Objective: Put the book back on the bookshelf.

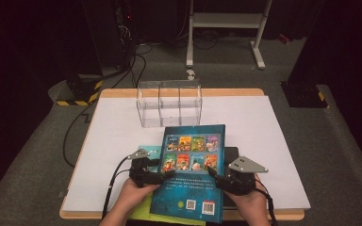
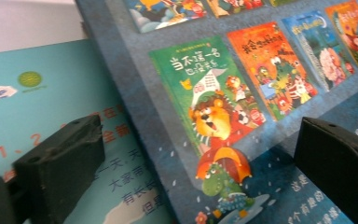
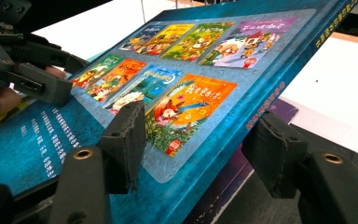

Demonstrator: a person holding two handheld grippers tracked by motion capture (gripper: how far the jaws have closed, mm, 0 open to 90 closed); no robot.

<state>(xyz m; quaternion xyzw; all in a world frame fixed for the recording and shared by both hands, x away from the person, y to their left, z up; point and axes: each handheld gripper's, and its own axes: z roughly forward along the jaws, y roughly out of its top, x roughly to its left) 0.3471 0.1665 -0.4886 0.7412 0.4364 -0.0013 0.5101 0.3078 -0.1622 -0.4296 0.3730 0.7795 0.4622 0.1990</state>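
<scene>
A blue picture book with a grid of small cover pictures is lifted and tilted over the table's near edge. My right gripper is shut on its right edge. In the right gripper view one jaw lies on the book's cover, the other sits under the edge, and my right gripper holds it clear of a dark purple book. My left gripper stands open at the book's left edge. In the left gripper view the jaws of my left gripper are wide apart. One is over the blue book, the other over a teal book.
A clear plastic organizer with three compartments stands at the back of the white table. A yellow-green book lies under the stack by the left hand. Cables and a metal stand are on the floor beyond the table.
</scene>
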